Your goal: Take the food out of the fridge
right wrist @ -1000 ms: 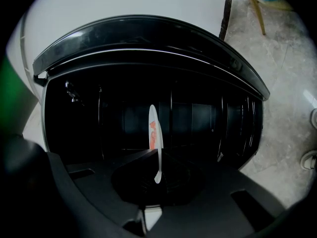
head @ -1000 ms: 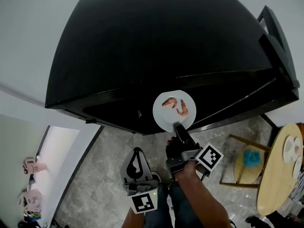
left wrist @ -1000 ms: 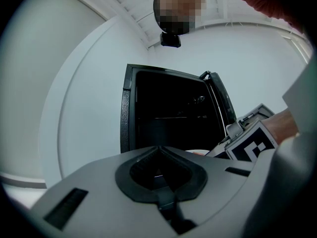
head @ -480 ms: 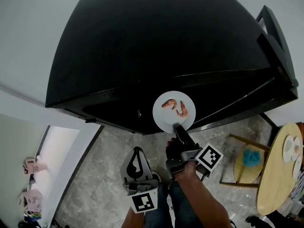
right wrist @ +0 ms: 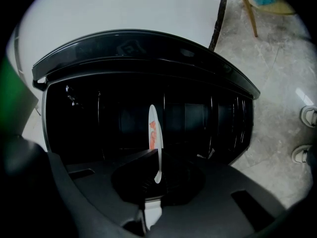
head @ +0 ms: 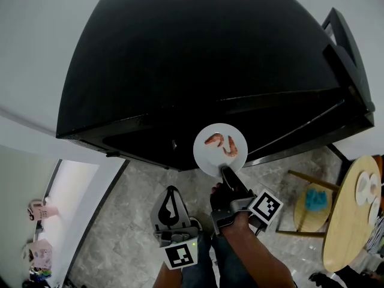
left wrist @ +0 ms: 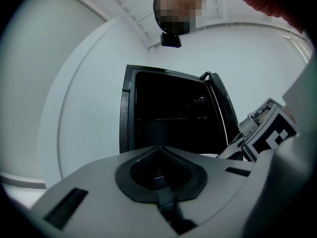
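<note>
A white plate (head: 220,150) carrying two orange shrimp (head: 213,140) hangs at the front edge of the black fridge (head: 198,65), over the grey floor. My right gripper (head: 227,174) is shut on the plate's near rim. In the right gripper view the plate (right wrist: 154,128) stands edge-on between the jaws, in front of the dark fridge interior (right wrist: 119,118). My left gripper (head: 170,192) is held lower and to the left, shut and holding nothing. In the left gripper view it (left wrist: 159,162) points at the open fridge (left wrist: 168,118).
The fridge door (head: 348,47) stands open at the right. A round wooden table (head: 351,221) with white dishes (head: 366,188) and a wooden stool with a teal cloth (head: 315,200) stand at the right. A white cabinet and pink items (head: 42,209) are at the left.
The plate and my right gripper have drawn slightly back from the fridge front toward me. The left gripper has stayed where it was.
</note>
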A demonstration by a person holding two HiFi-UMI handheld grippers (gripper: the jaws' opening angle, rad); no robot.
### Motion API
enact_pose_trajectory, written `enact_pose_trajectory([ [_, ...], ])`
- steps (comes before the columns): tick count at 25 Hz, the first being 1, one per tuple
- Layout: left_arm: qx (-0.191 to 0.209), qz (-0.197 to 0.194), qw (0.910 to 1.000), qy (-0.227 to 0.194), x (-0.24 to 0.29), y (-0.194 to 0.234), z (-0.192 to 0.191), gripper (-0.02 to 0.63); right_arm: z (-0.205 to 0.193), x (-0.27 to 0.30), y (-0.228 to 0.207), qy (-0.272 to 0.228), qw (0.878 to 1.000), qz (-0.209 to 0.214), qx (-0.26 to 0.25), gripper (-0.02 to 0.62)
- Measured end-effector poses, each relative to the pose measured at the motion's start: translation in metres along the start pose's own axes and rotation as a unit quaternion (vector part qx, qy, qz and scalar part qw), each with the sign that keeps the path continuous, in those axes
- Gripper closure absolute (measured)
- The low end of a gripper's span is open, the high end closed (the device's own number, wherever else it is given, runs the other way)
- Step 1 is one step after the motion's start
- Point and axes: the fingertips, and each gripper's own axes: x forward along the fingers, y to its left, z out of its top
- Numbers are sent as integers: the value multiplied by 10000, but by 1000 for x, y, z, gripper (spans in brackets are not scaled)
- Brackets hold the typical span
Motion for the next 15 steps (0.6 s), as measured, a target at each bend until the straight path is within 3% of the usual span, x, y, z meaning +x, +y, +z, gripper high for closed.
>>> enact_pose_trajectory([
  [15,-8,-4,10000,-27,2,-6,4,592,0,-23,-14,54,9996,-272,52,565],
])
